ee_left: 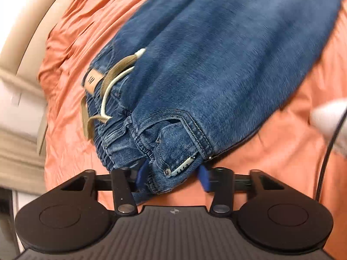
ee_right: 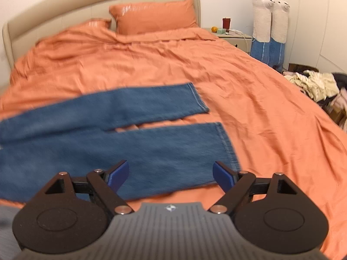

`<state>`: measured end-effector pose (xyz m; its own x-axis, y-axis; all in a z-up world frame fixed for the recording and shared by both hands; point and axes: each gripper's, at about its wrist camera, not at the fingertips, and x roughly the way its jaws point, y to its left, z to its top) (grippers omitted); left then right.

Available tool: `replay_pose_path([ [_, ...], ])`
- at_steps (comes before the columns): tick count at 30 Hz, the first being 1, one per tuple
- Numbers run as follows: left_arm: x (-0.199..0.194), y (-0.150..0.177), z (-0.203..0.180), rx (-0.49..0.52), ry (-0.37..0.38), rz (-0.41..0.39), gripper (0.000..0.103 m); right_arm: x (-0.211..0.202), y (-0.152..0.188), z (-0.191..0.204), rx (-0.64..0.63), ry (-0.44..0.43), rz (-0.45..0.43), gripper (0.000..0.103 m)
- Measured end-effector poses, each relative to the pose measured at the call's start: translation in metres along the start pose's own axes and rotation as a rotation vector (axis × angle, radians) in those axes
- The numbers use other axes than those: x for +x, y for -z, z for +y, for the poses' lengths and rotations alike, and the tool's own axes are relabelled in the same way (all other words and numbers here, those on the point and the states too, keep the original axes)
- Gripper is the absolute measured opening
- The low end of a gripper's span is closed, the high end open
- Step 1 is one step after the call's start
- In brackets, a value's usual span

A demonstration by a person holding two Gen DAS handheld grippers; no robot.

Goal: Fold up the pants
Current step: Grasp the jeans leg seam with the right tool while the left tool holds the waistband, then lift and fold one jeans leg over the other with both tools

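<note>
Blue jeans [ee_left: 216, 65] lie on the orange bed cover [ee_left: 71, 130]. Their elastic waistband, with a tan drawstring [ee_left: 108, 91], is nearest the left wrist camera. My left gripper [ee_left: 173, 174] is shut on the waistband corner by the front pocket, one blue pad on each side of the folded denim. In the right wrist view both legs of the jeans [ee_right: 108, 147] run flat across the bed, hems to the right and a narrow gap between them. My right gripper [ee_right: 171, 175] hovers open over the near leg close to its hem, its pads wide apart and touching nothing.
The bed cover [ee_right: 249, 91] stretches far to the right and back. Two orange pillows [ee_right: 151, 15] rest against the beige headboard. A nightstand [ee_right: 234, 36], two tall plush toys [ee_right: 269, 21] and a clothes pile [ee_right: 312, 82] stand beyond the bed. A blurred white shape [ee_left: 329, 119] with a black cable sits right.
</note>
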<state>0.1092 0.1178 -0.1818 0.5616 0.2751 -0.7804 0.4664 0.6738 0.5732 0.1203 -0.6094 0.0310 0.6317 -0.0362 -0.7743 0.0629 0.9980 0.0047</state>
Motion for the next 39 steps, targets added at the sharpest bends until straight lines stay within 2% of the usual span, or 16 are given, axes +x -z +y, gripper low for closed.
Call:
replay_pose_path([
  [1,-0.003,-0.002,0.002,-0.023,0.003,-0.004,0.032,0.005,0.003,-0.004,-0.035,0.017,0.007,0.079],
  [2,-0.008,-0.002,0.003,-0.045,0.016,-0.01,0.023,0.011,0.004,-0.005,-0.084,0.033,0.017,0.077],
  [5,-0.019,-0.008,0.01,-0.147,-0.002,-0.021,0.016,0.029,0.014,-0.002,-0.317,0.091,0.046,0.07],
  [9,-0.033,-0.016,0.028,-0.305,-0.009,-0.039,0.014,0.055,0.034,-0.002,-0.606,0.13,0.09,0.049],
  [12,-0.039,-0.023,0.036,-0.38,-0.007,-0.024,0.013,0.075,0.05,0.0,-0.835,0.135,0.129,0.042],
  [15,-0.043,-0.028,0.037,-0.404,-0.011,0.0,0.013,0.091,0.06,0.003,-1.034,0.117,0.168,0.038],
  [18,-0.043,-0.03,0.039,-0.424,-0.013,0.014,0.014,0.107,0.069,0.009,-1.235,0.114,0.217,0.03],
  [21,-0.042,-0.031,0.044,-0.446,-0.01,0.021,0.014,0.119,0.071,0.01,-1.367,0.117,0.231,0.023],
  [23,-0.042,-0.032,0.046,-0.457,-0.006,0.026,0.014,0.125,0.067,0.01,-1.406,0.113,0.239,0.018],
  [25,-0.042,-0.033,0.047,-0.456,-0.003,0.032,0.013,0.129,0.066,0.013,-1.43,0.102,0.266,0.006],
  [27,-0.044,-0.035,0.047,-0.439,-0.011,0.028,0.013,0.13,0.068,0.014,-1.458,0.101,0.276,0.0],
  [32,-0.056,-0.039,0.058,-0.457,-0.036,-0.024,0.012,0.116,0.043,0.011,-1.349,0.119,0.215,0.0],
  [39,-0.075,-0.073,0.097,-0.46,-0.095,-0.097,0.012,0.104,-0.032,0.016,-1.21,0.15,0.116,0.0],
])
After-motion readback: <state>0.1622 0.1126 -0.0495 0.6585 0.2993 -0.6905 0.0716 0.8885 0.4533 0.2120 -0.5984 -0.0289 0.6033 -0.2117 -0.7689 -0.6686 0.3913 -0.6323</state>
